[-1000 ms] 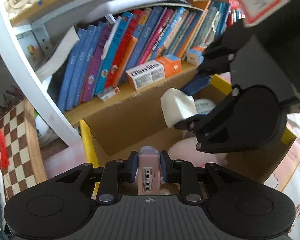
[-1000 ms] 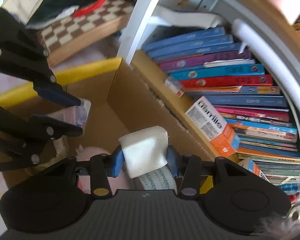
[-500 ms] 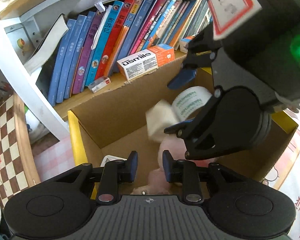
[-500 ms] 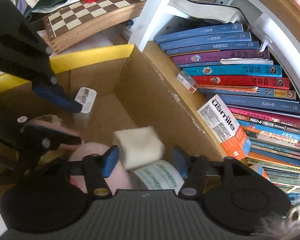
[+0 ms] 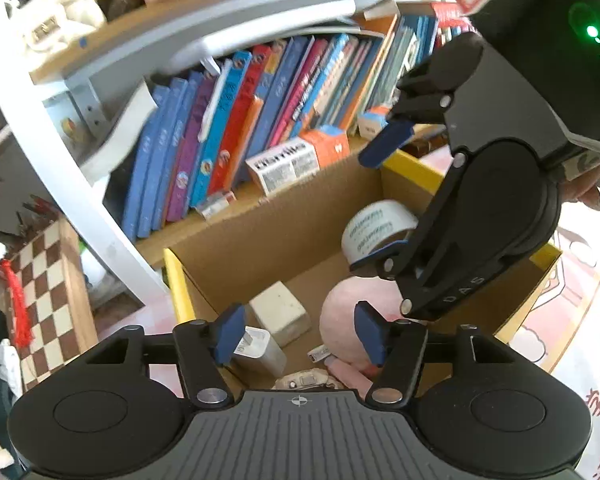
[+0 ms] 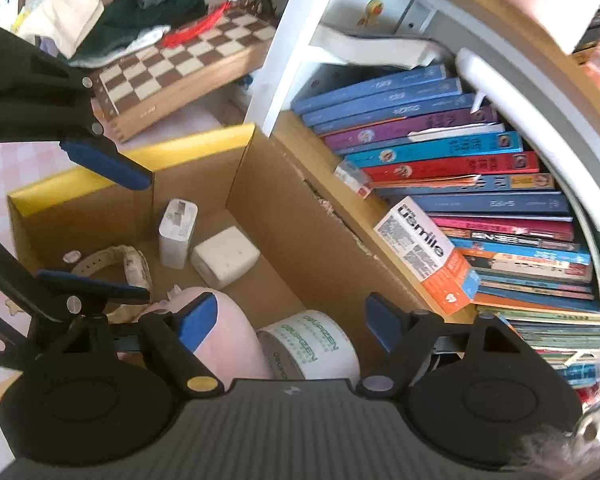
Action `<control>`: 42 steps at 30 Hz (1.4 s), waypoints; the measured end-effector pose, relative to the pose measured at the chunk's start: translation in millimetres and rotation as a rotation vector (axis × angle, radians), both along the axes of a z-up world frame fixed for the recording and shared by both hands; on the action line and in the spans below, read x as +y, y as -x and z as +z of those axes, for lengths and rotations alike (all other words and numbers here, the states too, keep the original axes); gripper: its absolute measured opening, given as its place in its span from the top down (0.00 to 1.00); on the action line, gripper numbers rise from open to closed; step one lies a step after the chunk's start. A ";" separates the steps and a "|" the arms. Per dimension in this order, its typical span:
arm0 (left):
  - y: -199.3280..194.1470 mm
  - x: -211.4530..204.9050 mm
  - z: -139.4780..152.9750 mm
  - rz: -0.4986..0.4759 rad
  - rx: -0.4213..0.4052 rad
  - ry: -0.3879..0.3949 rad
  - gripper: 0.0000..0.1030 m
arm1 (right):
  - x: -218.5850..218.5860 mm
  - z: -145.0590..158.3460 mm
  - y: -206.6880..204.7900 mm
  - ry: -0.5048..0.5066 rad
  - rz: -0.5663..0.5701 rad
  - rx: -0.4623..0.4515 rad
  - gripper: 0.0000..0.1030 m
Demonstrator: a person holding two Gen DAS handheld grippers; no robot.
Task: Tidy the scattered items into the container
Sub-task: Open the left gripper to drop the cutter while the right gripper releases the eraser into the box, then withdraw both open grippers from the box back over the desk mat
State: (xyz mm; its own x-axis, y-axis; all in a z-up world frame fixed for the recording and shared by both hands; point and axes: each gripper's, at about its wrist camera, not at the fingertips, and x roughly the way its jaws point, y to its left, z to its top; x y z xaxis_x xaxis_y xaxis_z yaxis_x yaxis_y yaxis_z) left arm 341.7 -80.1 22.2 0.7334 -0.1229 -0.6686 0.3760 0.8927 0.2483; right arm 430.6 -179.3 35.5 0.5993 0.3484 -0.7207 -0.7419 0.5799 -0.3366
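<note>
Both my tongs hang spread and empty over the cardboard box [image 6: 308, 216]: left gripper [image 5: 296, 334], right gripper [image 6: 288, 320]. The white block [image 6: 225, 256] lies on its floor beside the charger [image 6: 177, 232], so nothing needs gripping.

A: Beyond the jaws, row of blue, purple and red books [image 5: 236, 136]?
B: Yes. White-and-orange carton [image 6: 428, 256] lies before them. Brown-and-cream chessboard [image 6: 180, 64] far left.
</note>
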 end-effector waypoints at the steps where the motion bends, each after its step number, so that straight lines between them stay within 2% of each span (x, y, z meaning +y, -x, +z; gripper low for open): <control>1: 3.1 1.1 3.1 0.003 -0.009 0.006 0.39 | -1.9 3.1 3.1 -0.009 -0.005 -0.004 0.21; 3: 9.8 3.2 9.6 0.009 -0.025 0.019 0.37 | -5.9 9.1 9.2 -0.028 -0.014 -0.009 0.21; 5: 17.1 6.1 16.4 0.011 -0.039 0.030 0.31 | -9.7 15.1 17.4 -0.043 -0.015 -0.019 0.21; 10: 36.7 14.9 30.5 -0.002 -0.078 0.038 0.28 | -19.2 28.0 42.9 -0.071 -0.002 -0.053 0.21; 16: 64.3 19.6 35.8 0.003 -0.107 0.052 0.24 | -31.6 41.5 77.0 -0.115 -0.004 -0.076 0.20; 24: 98.8 24.6 28.7 0.012 -0.087 0.067 0.24 | -45.1 41.1 122.9 -0.143 -0.036 -0.082 0.19; 28: 116.7 27.9 23.8 0.037 -0.085 0.074 0.23 | -55.0 34.5 142.3 -0.167 -0.093 -0.075 0.19; 35: 145.0 39.4 9.9 0.118 -0.068 0.119 0.20 | -78.9 20.8 175.6 -0.255 -0.261 -0.033 0.18; 42: 165.4 43.1 -11.9 0.165 -0.017 0.126 0.20 | -96.0 -4.5 203.5 -0.270 -0.392 0.001 0.18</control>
